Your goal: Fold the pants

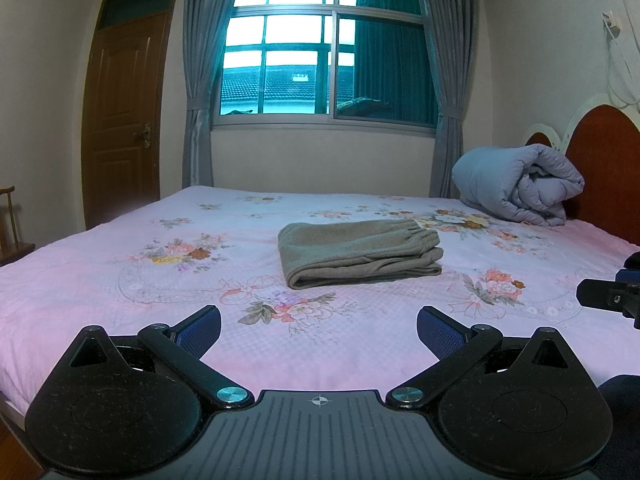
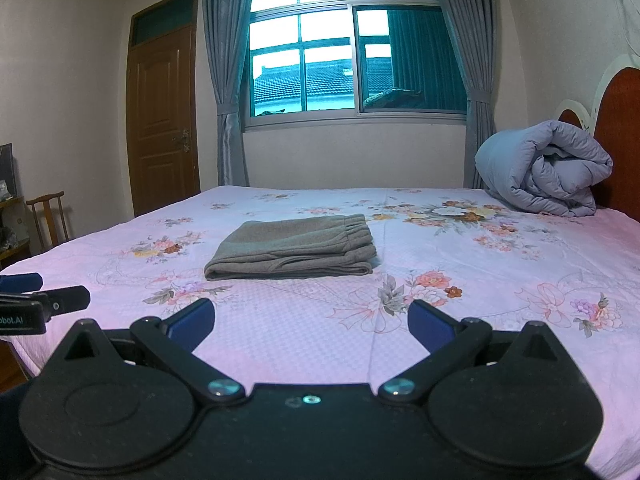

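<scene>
While hovering low over the near edge of the bed (image 1: pixel 100 264), left hand-held gripper (image 1: pixel 319 326) spread wide, blue pads apart, nothing between them. Same story alongside: right hand-held gripper (image 2: pixel 311 320) splayed open and empty too, its neighbour poking in at the frame's left edge. Both well short of the cloth, neither touching it.

Further out, mid-mattress on the floral sheet: grey pants (image 1: pixel 360 252), already stacked into a compact rectangle, elastic waistband on top toward the right, rolled fold edge facing the cameras. Long axis running left to right, straight across the line of approach. Sitting just right of centre for the left gripper, left of centre for the right one, so lying between the two, about equally near to each by the look of it. Looks like a finished fold, or one tidy-up short.

Beyond that, grey-blue quilt (image 2: pixel 544 168) bundled against the headboard, then curtained window (image 2: pixel 320 40) and brown door (image 1: pixel 124 120).
</scene>
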The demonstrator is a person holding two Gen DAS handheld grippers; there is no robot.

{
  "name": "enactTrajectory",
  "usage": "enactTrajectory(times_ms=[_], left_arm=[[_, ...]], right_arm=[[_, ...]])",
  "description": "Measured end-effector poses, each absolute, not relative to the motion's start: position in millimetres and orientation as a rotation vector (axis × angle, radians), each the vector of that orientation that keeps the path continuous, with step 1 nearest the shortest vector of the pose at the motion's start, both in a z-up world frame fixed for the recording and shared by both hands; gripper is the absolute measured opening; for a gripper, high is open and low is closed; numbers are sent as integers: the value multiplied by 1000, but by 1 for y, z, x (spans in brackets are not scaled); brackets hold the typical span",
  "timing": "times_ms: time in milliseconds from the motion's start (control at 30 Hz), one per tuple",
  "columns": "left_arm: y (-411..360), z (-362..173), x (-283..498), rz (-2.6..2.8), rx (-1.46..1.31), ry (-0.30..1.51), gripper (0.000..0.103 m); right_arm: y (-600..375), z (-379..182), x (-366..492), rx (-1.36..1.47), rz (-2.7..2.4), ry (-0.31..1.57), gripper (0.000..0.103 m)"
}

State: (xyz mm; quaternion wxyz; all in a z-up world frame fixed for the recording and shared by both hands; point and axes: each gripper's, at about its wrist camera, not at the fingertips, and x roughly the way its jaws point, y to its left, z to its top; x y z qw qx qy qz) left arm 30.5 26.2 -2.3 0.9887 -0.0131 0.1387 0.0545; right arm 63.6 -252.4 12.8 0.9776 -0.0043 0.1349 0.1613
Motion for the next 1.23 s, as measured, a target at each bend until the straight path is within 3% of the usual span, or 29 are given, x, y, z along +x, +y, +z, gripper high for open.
enactTrajectory(times_ms=[1233], left_arm=[[22,-2,27,107,-18,265,103]], right_arm=[[-256,12,64,-14,332,278,97]])
